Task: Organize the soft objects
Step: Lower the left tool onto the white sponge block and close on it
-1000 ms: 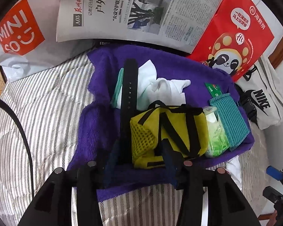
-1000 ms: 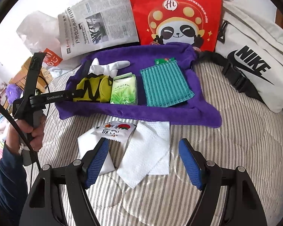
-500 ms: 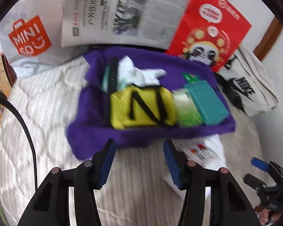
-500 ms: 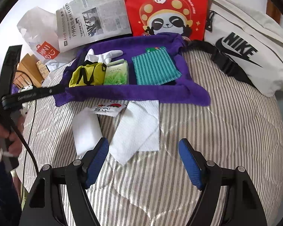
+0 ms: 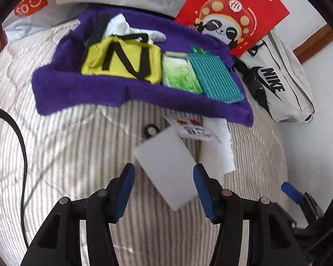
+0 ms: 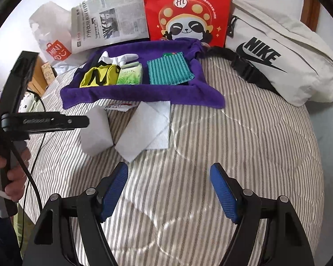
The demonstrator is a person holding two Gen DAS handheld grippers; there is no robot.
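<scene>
Left gripper [image 5: 163,187] is hovering over a white sponge block [image 5: 166,168] on the striped bedcover [image 6: 233,144]. Its jaws have just been opening and are standing partway apart w/ the block's near end between the blue pads [image 5: 126,188]; can't tell if they're touching it.

Right gripper [image 6: 169,190] is hanging wide open over bare bedcover, holding nothing.

Beside the block a white paper towel [image 6: 144,128] is lying flat, w/ a small red-and-white sachet [image 6: 118,106] at the purple towel's front edge.

Purple towel [image 6: 133,94] is forming a tray further back, holding L to R a yellow mesh pouch w/ black straps [image 5: 122,59], a green tissue pack [image 5: 179,75], and a teal ribbed cloth [image 5: 215,77]. White gloves [image 6: 119,58] are lying behind the pouch.

Behind: newspaper [image 6: 108,24], red panda bag [image 6: 186,11], white Nike bag [image 6: 277,55].
</scene>
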